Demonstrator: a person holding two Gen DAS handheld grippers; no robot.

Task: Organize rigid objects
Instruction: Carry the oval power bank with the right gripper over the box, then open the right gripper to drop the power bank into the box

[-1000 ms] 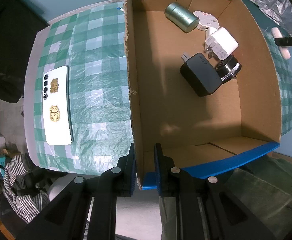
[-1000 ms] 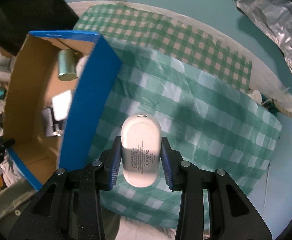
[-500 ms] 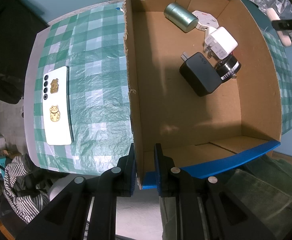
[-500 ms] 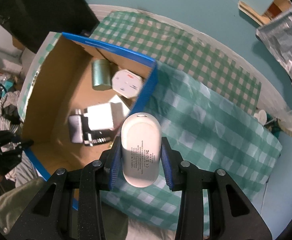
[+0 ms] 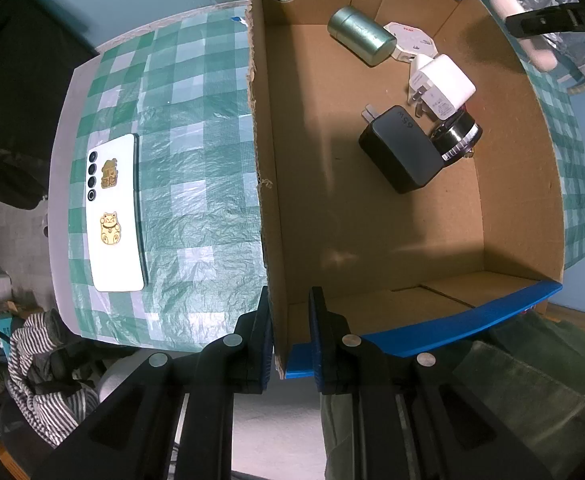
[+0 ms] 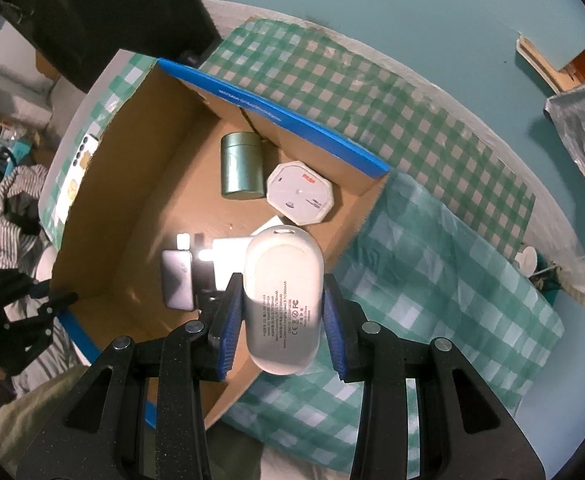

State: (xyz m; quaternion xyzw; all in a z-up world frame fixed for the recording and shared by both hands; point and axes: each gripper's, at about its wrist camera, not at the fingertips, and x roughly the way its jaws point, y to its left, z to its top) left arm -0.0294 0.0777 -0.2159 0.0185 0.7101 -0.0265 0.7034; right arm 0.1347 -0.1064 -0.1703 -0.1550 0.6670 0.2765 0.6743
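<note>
My right gripper [image 6: 278, 312] is shut on a white oval power bank [image 6: 282, 300] and holds it above the right wall of the open cardboard box [image 6: 140, 184]. In the left wrist view the power bank [image 5: 522, 26] shows over the box's far right corner. My left gripper [image 5: 288, 324] is shut on the box's near left wall [image 5: 276, 280]. Inside the box lie a green tin [image 5: 360, 36], a white octagonal adapter [image 5: 410, 40], a white plug charger [image 5: 442, 86], a black charger [image 5: 402, 154] and a black-and-silver round part [image 5: 458, 138].
A white phone [image 5: 112, 214] with gold cat stickers lies face down on the green checked tablecloth [image 5: 196, 184], left of the box. Striped clothing [image 5: 40, 364] hangs by the table's near left edge. Crinkled foil [image 6: 584, 152] sits at the far right.
My right gripper has carried the power bank from over the cloth to above the box's right wall. The left gripper and the box have stayed put.
</note>
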